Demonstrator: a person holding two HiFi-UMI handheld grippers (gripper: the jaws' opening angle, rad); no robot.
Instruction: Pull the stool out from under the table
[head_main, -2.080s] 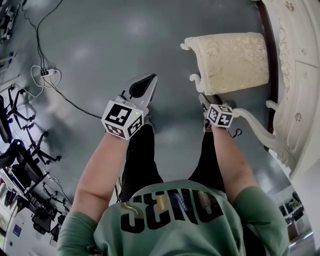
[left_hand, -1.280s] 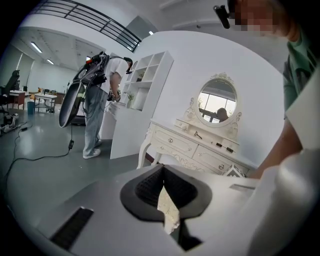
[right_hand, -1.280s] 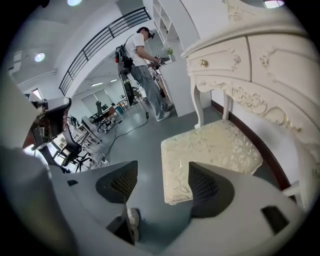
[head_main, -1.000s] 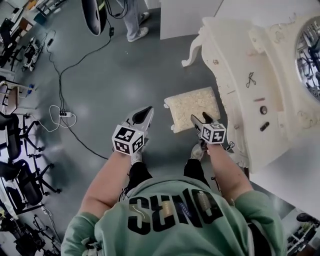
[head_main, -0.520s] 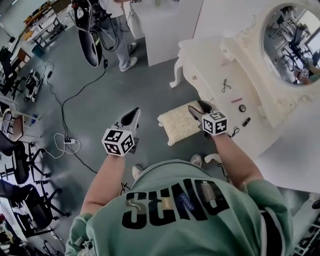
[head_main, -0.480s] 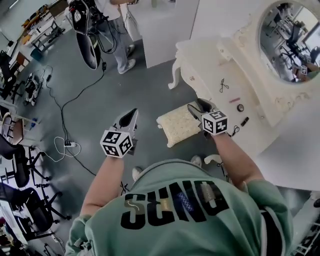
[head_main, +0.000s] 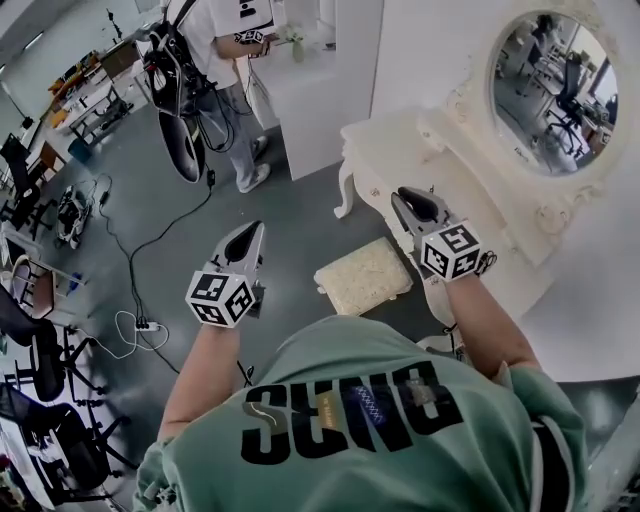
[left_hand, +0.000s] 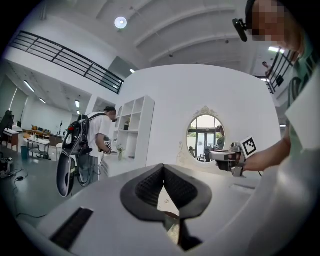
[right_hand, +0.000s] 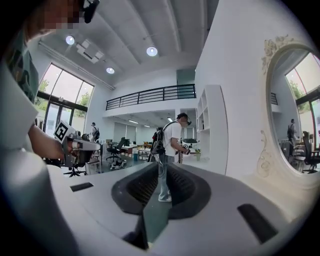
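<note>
The cream cushioned stool (head_main: 362, 275) stands on the grey floor, out from under the white dressing table (head_main: 400, 150), just in front of it. Both grippers are raised well above it and touch nothing. My left gripper (head_main: 255, 228) hangs over the floor left of the stool, its jaws (left_hand: 163, 167) meeting at the tips with nothing in them. My right gripper (head_main: 405, 195) hovers over the table's front edge. Its jaws (right_hand: 162, 165) are closing to a narrow slit, and nothing is between them. Each gripper shows in the other's view: the right gripper (left_hand: 225, 156) and the left gripper (right_hand: 82, 145).
An oval mirror (head_main: 545, 80) rises behind the dressing table. A person with a backpack (head_main: 205, 50) stands by a white shelf unit (head_main: 320, 80) at the back. Cables (head_main: 150, 250) trail over the floor, and office chairs (head_main: 30, 340) crowd the left edge.
Both grippers have risen away from the stool as the view climbed. The right gripper went from the stool's edge to over the table's front. The stool stands still.
</note>
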